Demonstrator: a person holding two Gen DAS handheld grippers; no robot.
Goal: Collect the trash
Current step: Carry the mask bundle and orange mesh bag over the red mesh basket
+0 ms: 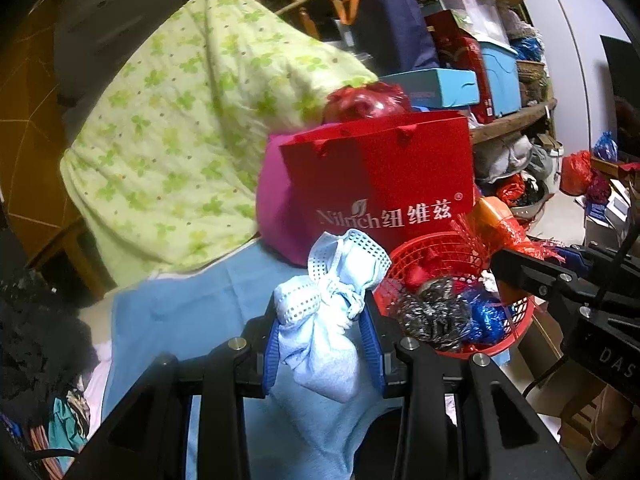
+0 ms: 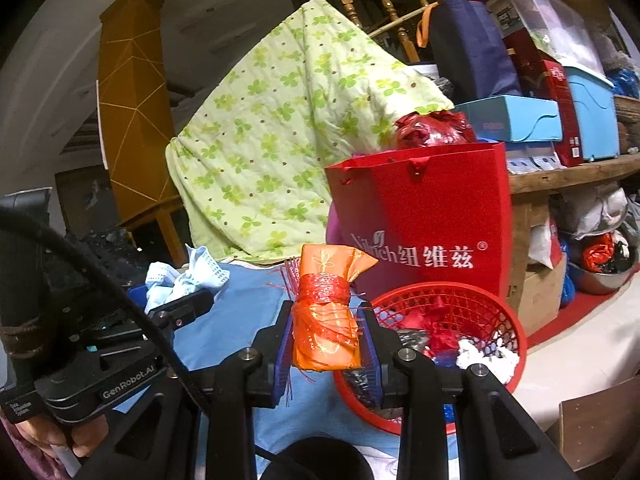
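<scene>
Left wrist: jaws of the left gripper [image 1: 324, 320] clamped on a knotted light-blue cloth bundle [image 1: 332, 312], held above the blue tablecloth [image 1: 192, 312], just left of the red mesh basket [image 1: 516, 320] with crumpled wrappers in it. Red paper bag [image 1: 384, 176] stands behind.

Right wrist: right gripper [image 2: 326, 340] closed on an orange wrapper bundle [image 2: 326, 320] bound with red string, beside the basket's left rim. Green quilt [image 2: 280, 140] drapes behind.
</scene>
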